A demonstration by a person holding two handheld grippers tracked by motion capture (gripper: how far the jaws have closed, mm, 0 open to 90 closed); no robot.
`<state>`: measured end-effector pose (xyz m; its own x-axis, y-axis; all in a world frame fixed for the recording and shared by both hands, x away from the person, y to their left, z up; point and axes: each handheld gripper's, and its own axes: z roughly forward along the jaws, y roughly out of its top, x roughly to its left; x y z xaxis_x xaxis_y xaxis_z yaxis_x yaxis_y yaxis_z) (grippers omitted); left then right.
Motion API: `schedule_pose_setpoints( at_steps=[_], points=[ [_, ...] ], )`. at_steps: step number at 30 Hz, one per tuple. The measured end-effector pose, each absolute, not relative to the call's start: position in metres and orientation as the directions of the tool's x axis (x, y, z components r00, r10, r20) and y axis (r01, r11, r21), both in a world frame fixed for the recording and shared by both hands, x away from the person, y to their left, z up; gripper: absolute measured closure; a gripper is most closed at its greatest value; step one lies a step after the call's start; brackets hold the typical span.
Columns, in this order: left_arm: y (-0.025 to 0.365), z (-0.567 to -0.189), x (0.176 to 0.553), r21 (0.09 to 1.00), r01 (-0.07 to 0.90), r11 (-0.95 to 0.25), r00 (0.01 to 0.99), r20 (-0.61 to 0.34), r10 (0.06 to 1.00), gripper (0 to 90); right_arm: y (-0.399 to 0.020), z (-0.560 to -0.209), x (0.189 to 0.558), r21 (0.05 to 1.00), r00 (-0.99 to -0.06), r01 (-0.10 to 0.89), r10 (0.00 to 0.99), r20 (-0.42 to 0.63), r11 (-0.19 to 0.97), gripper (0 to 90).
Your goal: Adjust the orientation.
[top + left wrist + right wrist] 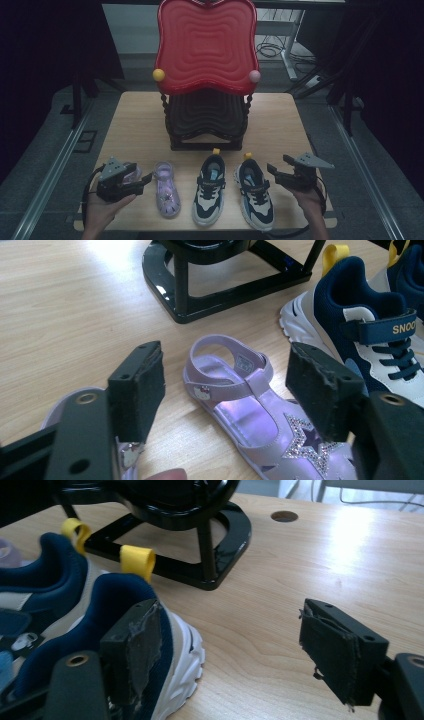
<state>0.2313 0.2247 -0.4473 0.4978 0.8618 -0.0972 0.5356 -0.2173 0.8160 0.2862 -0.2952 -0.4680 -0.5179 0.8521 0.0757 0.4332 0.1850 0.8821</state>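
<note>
Left gripper [225, 390], jaws open, hovers over the purple sandal [245, 410]; right gripper [235, 650], also open, flanks the sneaker [100, 630]. Risk: soft strap slips when pinched

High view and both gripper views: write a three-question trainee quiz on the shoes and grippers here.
1. True or false: the left gripper is clamped on the purple sandal.
2. How many sneakers stand between that sandal and the right gripper?
3. What does the right gripper view show beside its jaws? A) a sneaker's heel B) a sandal strap C) a red tray

Key: 1 false, its jaws stand open, apart from it. 2 two. 3 A.
</note>
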Motion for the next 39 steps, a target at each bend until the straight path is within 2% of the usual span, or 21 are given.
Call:
schedule_pose_setpoints(
  at_steps=[5,12,15,20,22,23,27,39],
  points=[
    [0.223,-0.452,0.236,0.811,0.548,-0.205,0.488,-0.111,0.866,39.1,-0.298,-0.473,0.287,0.878,-0.509,0.431,0.86,0.048,0.206,28.1],
    [0.223,-0.455,0.237,0.799,0.56,-0.22,0.524,-0.135,0.841,46.0,-0.298,-0.481,0.287,0.87,-0.494,0.441,0.869,0.029,0.222,29.7],
    [0.221,-0.455,0.235,0.798,0.551,-0.243,0.544,-0.123,0.83,55.8,-0.298,-0.479,0.285,0.874,-0.495,0.434,0.869,0.03,0.217,30.2],
    [0.217,-0.455,0.231,0.791,0.545,-0.28,0.584,-0.118,0.803,78.2,-0.3,-0.479,0.284,0.877,-0.486,0.434,0.873,0.037,0.204,30.7],
    [0.216,-0.455,0.229,0.788,0.546,-0.284,0.589,-0.119,0.799,80.9,-0.3,-0.479,0.285,0.878,-0.484,0.435,0.874,0.04,0.201,30.7],
    [0.217,-0.457,0.227,0.783,0.551,-0.289,0.589,-0.12,0.799,85.0,-0.302,-0.48,0.285,0.879,-0.477,0.436,0.878,0.045,0.192,30.9],
    [0.226,-0.466,0.219,0.764,0.579,-0.284,0.569,-0.129,0.812,89.1,-0.305,-0.48,0.286,0.88,-0.463,0.442,0.885,0.059,0.173,32.5],
    [0.267,-0.515,0.18,0.64,0.726,-0.251,0.435,-0.145,0.889,89.7,-0.305,-0.482,0.287,0.875,-0.444,0.455,0.894,0.059,0.168,33.6]
  ],
)
